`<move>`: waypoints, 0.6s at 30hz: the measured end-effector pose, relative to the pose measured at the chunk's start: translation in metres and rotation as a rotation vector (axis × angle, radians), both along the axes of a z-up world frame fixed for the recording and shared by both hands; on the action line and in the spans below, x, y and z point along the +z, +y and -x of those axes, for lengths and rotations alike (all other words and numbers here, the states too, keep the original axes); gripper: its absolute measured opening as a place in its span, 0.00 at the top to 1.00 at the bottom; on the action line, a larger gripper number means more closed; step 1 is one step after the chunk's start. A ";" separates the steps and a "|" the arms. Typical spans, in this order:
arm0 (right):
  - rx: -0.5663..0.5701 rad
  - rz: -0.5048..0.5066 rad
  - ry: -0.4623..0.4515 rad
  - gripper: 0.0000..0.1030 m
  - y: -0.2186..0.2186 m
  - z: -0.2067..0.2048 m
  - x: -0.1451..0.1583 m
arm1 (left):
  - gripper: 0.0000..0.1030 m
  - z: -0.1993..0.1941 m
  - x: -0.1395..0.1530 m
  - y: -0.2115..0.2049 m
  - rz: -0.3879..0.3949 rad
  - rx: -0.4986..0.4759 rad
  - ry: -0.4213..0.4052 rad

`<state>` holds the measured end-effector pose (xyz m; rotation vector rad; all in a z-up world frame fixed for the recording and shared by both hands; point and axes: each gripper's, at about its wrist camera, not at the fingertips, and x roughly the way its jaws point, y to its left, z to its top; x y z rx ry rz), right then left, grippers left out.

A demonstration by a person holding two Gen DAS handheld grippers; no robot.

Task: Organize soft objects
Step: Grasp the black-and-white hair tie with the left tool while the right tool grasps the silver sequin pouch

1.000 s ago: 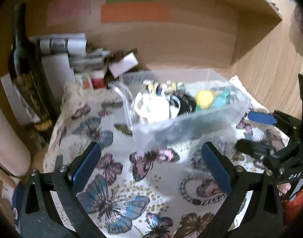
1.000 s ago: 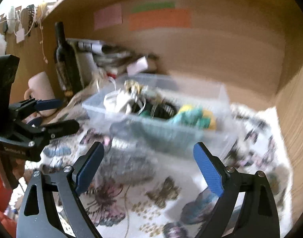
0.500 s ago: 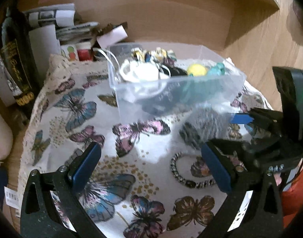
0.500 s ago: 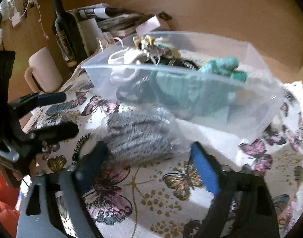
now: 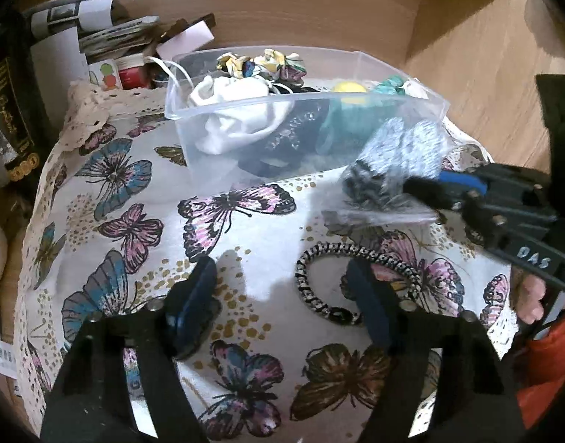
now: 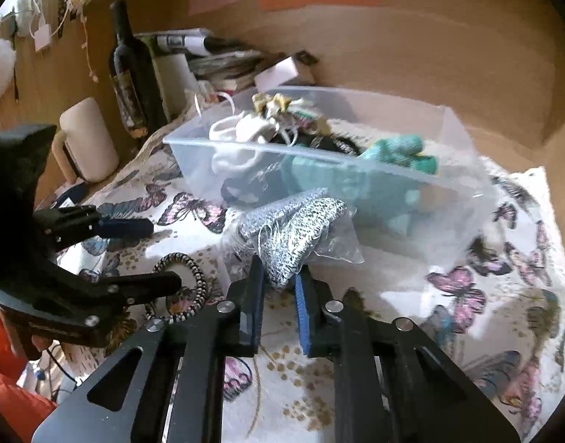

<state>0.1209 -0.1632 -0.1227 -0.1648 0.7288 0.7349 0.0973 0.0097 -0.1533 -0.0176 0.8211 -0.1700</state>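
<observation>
Right wrist view: I am pinching the bagged grey knit [image 6: 293, 229] in my right gripper [image 6: 278, 288], and next I am lifting it over the clear bin [image 6: 448, 188] rim, left gripper [image 5: 282, 291] spread.

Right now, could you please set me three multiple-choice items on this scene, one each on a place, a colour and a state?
1. Where is the striped hair tie?
A. in the bin
B. flat on the butterfly cloth
C. on the bottle

2. What colour is the bagged knit bundle?
A. speckled grey-white
B. red
C. yellow

3. How is the right tool?
A. wide open
B. shut on the knit bundle
C. out of view

Answers: 1 B, it lies before the clear bin. 2 A, black-and-white flecked yarn. 3 B, both pads pinch the bundle's near end; the left tool is open.
</observation>
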 end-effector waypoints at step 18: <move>-0.040 -0.086 -0.111 0.87 -0.024 0.016 0.037 | 0.93 0.010 0.023 -0.010 -0.013 0.007 -0.083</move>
